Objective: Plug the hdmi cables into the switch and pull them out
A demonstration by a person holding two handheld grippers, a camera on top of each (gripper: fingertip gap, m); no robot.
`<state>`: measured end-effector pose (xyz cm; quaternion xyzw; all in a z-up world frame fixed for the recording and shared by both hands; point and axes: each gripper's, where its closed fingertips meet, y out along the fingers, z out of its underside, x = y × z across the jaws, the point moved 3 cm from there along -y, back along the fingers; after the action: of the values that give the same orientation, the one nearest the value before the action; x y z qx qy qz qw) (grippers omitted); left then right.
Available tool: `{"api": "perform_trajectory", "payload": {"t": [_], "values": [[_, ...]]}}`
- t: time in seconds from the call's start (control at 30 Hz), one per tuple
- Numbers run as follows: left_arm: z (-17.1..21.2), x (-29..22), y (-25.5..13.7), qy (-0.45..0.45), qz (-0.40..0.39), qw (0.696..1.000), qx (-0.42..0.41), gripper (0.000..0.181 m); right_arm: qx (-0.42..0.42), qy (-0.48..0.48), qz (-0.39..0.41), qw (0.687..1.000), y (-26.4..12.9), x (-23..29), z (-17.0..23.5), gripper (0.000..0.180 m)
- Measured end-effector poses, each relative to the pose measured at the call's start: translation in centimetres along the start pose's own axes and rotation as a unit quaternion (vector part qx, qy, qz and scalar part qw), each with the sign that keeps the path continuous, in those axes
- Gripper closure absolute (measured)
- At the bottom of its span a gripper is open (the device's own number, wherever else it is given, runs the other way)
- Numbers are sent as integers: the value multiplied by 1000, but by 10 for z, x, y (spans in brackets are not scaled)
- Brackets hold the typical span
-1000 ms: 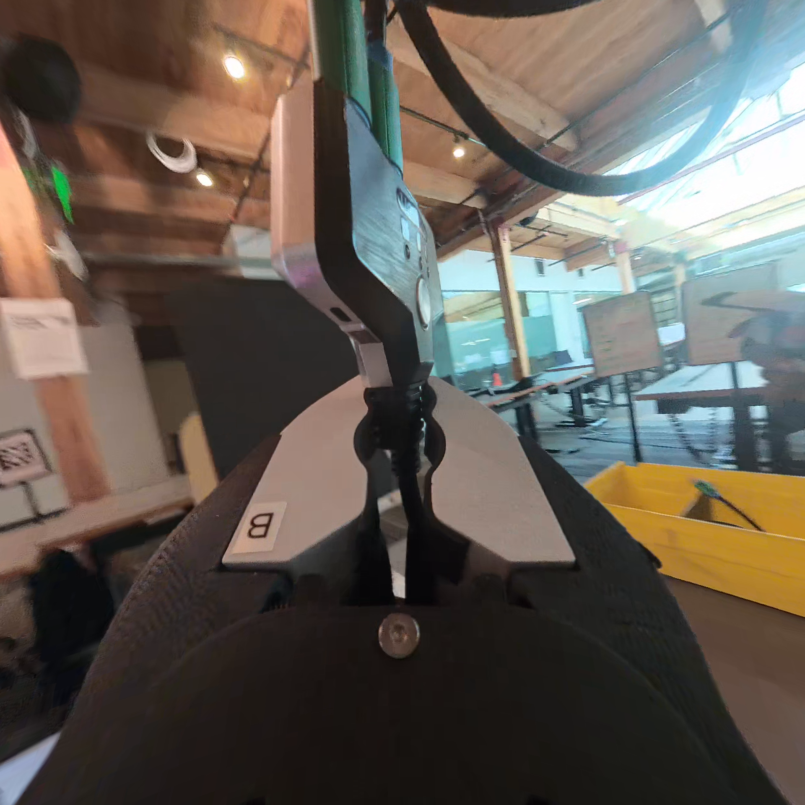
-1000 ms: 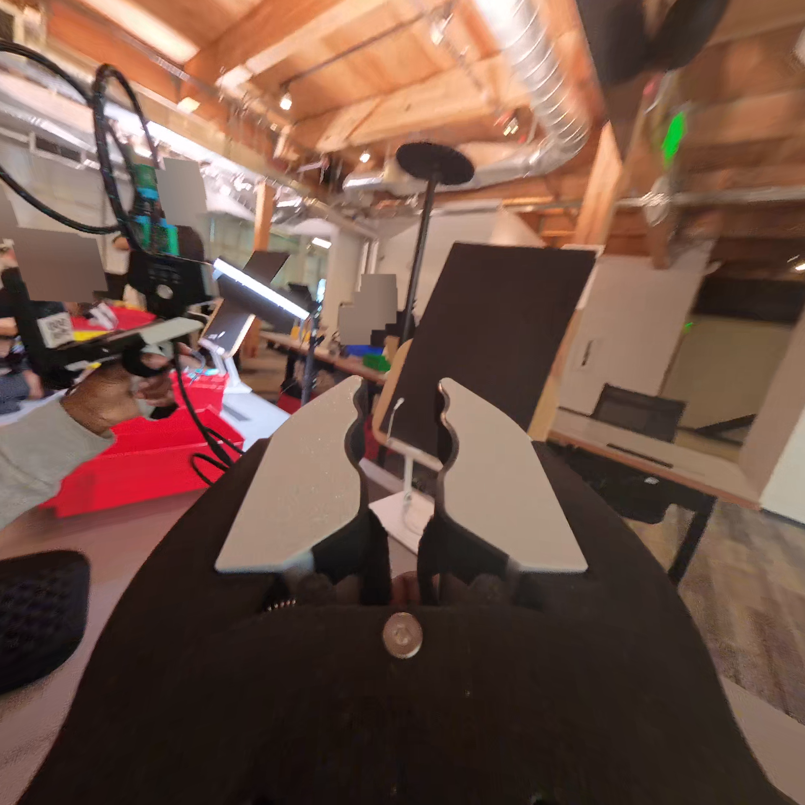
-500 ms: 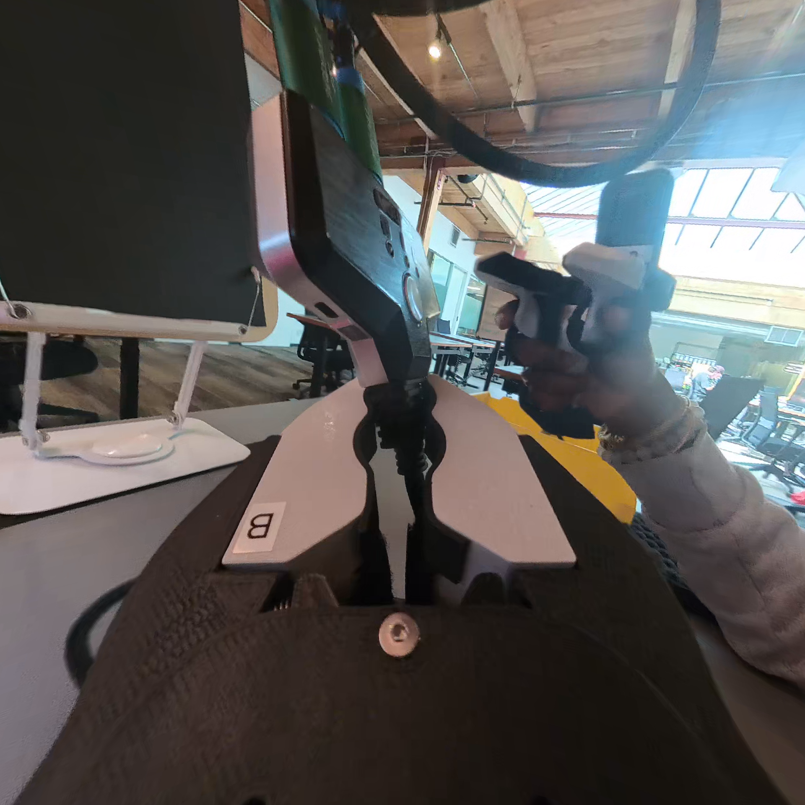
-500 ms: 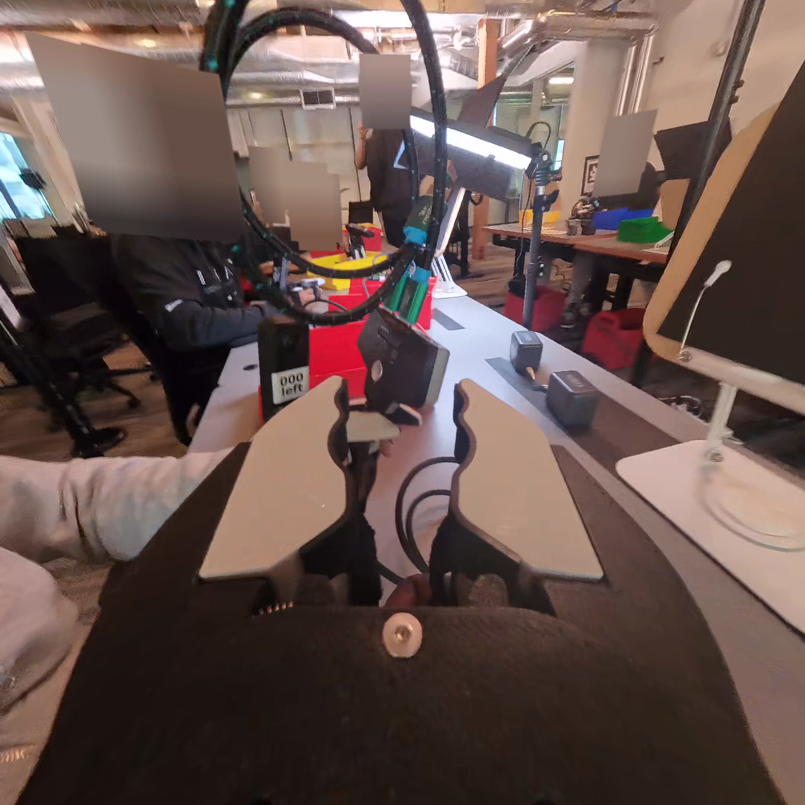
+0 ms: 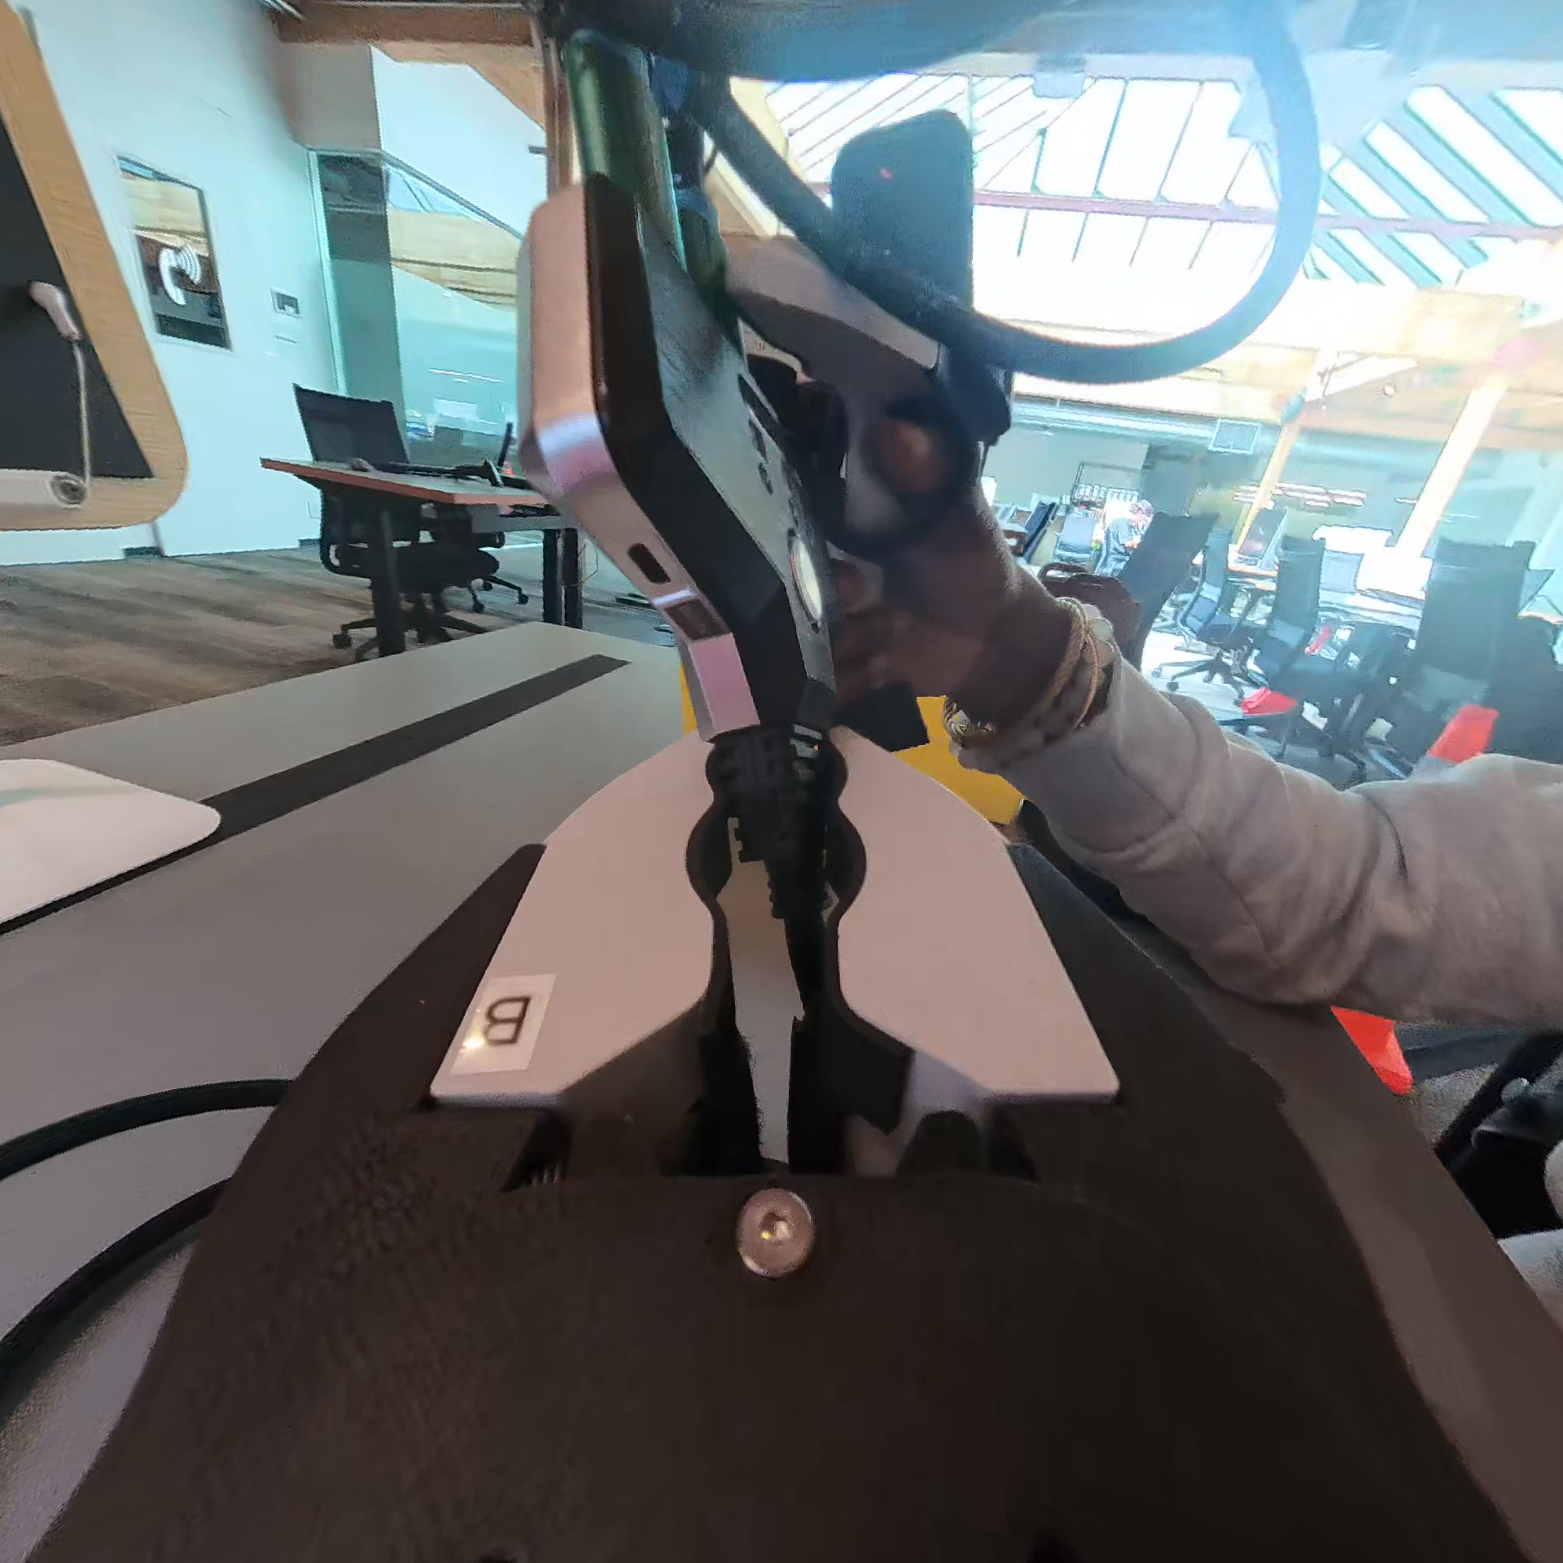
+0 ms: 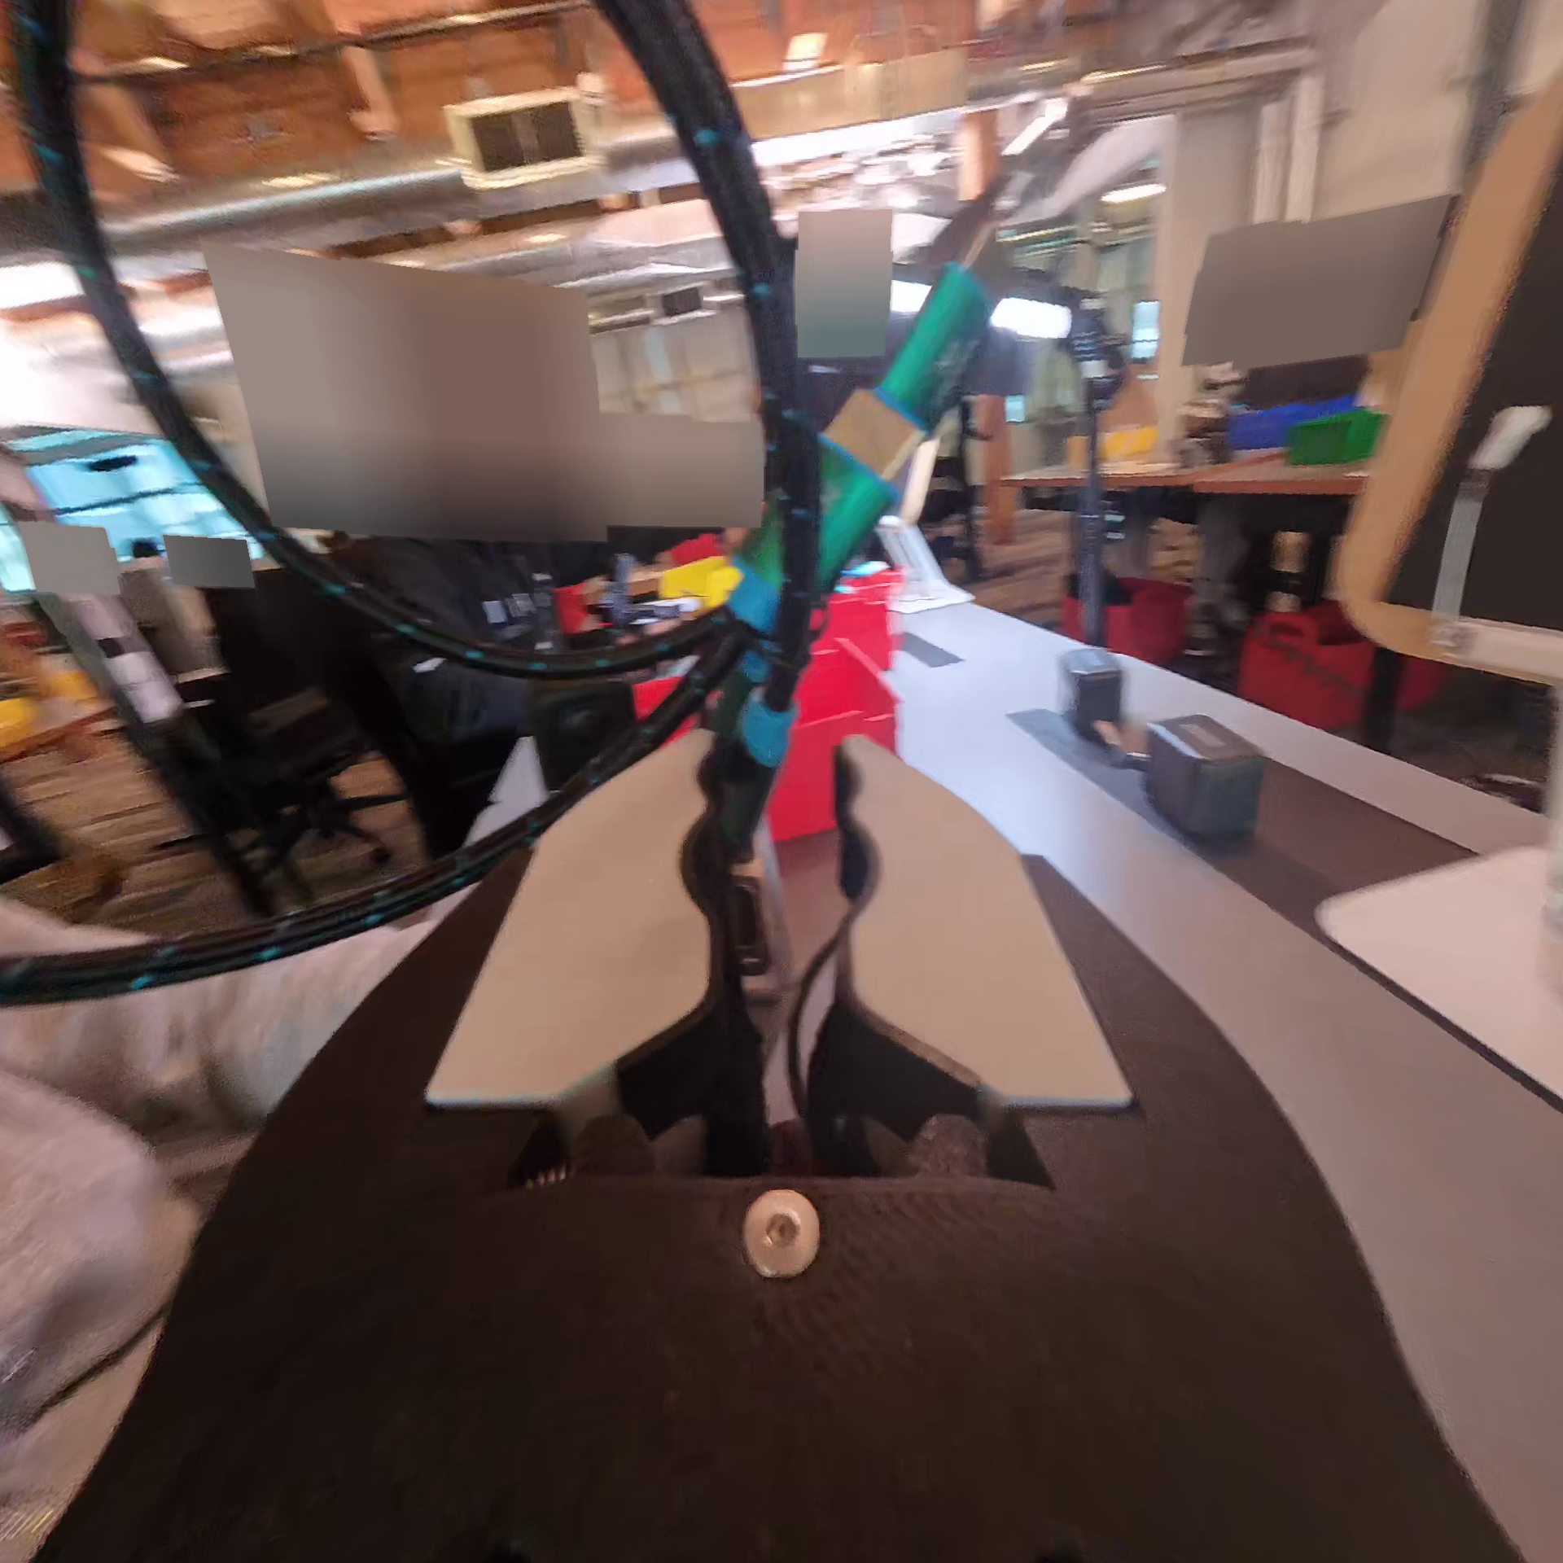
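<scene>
My left gripper (image 5: 774,744) is shut on the black ribbed cable stub (image 5: 774,786) of the HDMI switch (image 5: 677,440). The silver and black switch stands tilted above the fingers. Green HDMI plugs (image 5: 613,144) enter its top end, and black braided cables (image 5: 1269,254) loop away from them. My right gripper (image 5: 880,330) and a hand are right behind the switch. In the right wrist view my right gripper (image 6: 770,753) is open, its jaws on either side of a green plug with a blue band (image 6: 765,727). Another green plug (image 6: 935,355) with a bare gold connector hangs free above it.
The grey table (image 6: 973,668) has a dark strip with two small grey boxes (image 6: 1201,786). A black board on a white stand (image 6: 1438,913) is to the right. Red bins (image 6: 837,719) stand beyond the table. A yellow bin (image 5: 973,778) sits behind the left gripper. A sleeve (image 5: 1269,880) crosses at right.
The right gripper has swung left and closed in on the switch's plugs, which now sit between its jaws. The left gripper has turned with the switch, still gripping its cable.
</scene>
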<state>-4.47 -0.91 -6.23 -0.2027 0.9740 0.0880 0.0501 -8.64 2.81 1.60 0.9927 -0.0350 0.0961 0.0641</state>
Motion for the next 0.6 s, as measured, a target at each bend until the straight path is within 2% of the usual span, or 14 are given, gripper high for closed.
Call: {"api": "perform_trajectory", "payload": {"t": [0.03,0.2,0.3,0.4,0.47,0.53,0.6], "values": [[0,-1,1,1,0,1000,-1,164,0,6,-26,1000,0,5,0,166],[0,-8,0,3,39,999,-3,160,7,30,-75,997,-1,14,0,168],[-10,-14,-3,-38,82,995,-36,137,29,23,-89,995,1,19,5,168],[-11,-12,-4,-41,78,995,-36,129,56,18,-97,994,9,26,14,168],[-12,-12,-5,-27,72,996,-36,138,82,10,-99,992,15,31,22,168],[-11,-10,-6,-22,66,997,-30,155,98,1,-98,990,19,34,27,168],[-11,-10,-7,-36,74,996,-25,158,98,-5,-96,990,20,35,26,168]]}}
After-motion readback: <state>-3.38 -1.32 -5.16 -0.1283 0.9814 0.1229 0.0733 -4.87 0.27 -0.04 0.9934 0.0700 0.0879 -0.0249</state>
